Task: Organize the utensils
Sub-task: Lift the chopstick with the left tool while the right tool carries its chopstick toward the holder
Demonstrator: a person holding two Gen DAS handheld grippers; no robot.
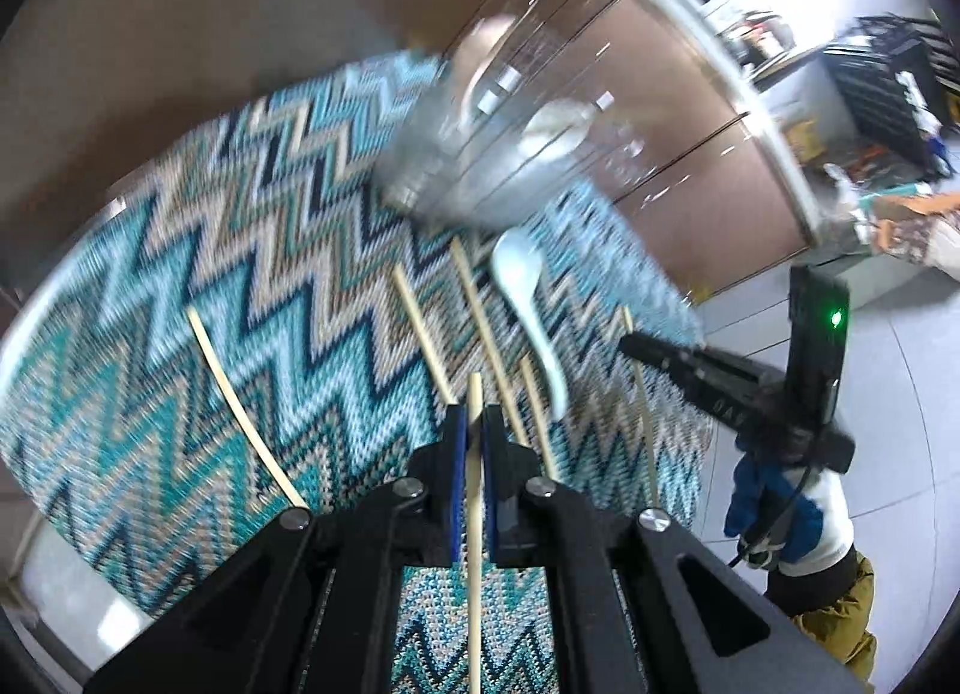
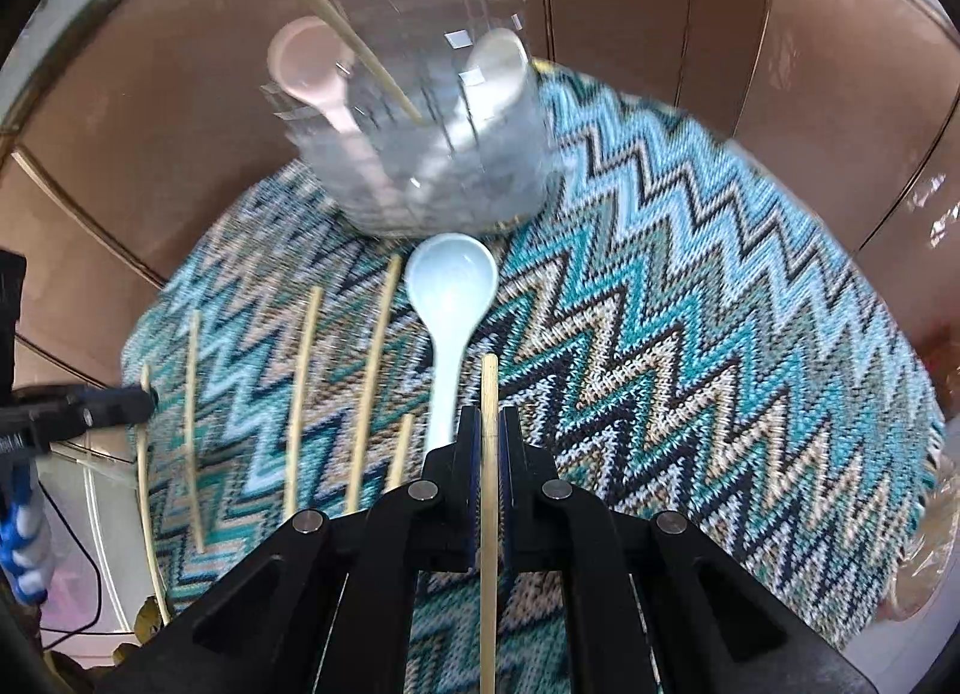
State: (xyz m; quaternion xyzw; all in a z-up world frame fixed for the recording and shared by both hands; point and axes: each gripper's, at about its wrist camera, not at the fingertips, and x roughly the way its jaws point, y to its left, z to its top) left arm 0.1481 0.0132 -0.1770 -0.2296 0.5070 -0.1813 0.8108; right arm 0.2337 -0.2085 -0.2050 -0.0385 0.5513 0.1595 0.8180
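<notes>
Left tool (image 1: 474,424) gripping chopstick (image 1: 475,514), right tool (image 2: 491,424) likewise

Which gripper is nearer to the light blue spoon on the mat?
Right. The right gripper holds a chopstick beside the light blue spoon handle; the left gripper is farther away with several chopsticks between.

A glass jar (image 2: 420,153) stands at the far side of a round mat (image 2: 720,304) on a table; in the jar lean two spoons (image 2: 300,63) and one chopstick (image 2: 360,45); just before the jar lies another spoon (image 2: 450,286) on the mat; left of that spoon lie several loose chopsticks (image 2: 303,394), side by side; cabinet doors (image 2: 660,3) stand behind the table; each gripper (image 1: 474,424) has a chopstick (image 1: 475,514) between its fingers; the other one (image 2: 490,436) is well apart to the right.
</notes>
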